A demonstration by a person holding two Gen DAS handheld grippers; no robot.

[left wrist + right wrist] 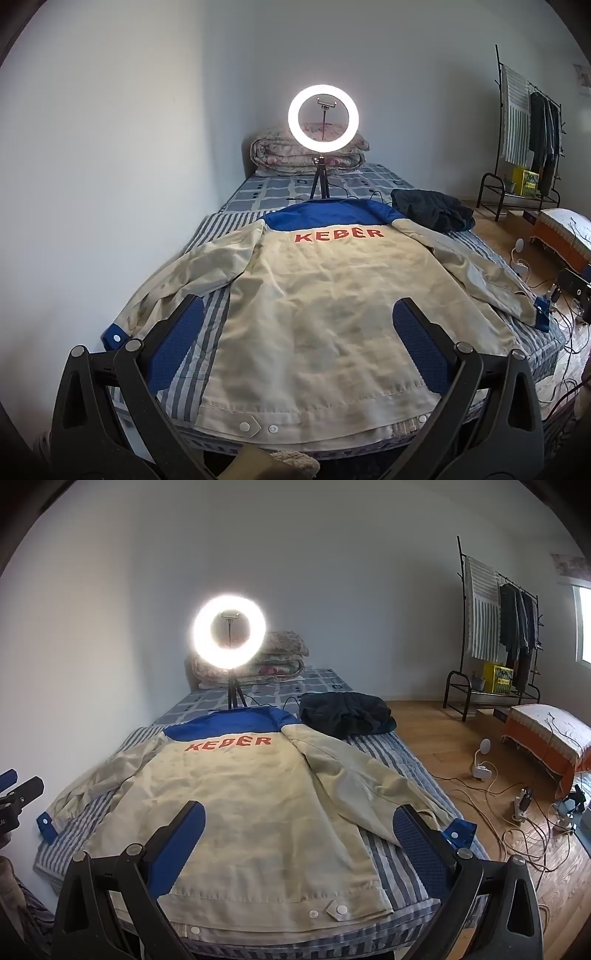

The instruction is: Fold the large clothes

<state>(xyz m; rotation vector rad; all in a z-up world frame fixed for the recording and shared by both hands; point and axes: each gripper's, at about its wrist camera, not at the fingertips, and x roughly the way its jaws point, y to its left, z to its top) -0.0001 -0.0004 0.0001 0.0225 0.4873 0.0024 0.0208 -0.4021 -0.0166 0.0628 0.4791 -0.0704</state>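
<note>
A cream jacket with a blue yoke and red "KEBER" lettering lies back-up and flat on the bed, both sleeves spread outward, hem toward me. It also shows in the right wrist view. My left gripper is open and empty, hovering above the hem, left of centre. My right gripper is open and empty above the hem's right side. The left gripper's fingertips show at the left edge of the right wrist view. The blue cuffs lie near the bed's sides.
The striped bed cover reaches the white wall on the left. A lit ring light on a tripod stands behind the collar. A dark garment lies at the bed's right. Folded quilts, a clothes rack and floor cables are around.
</note>
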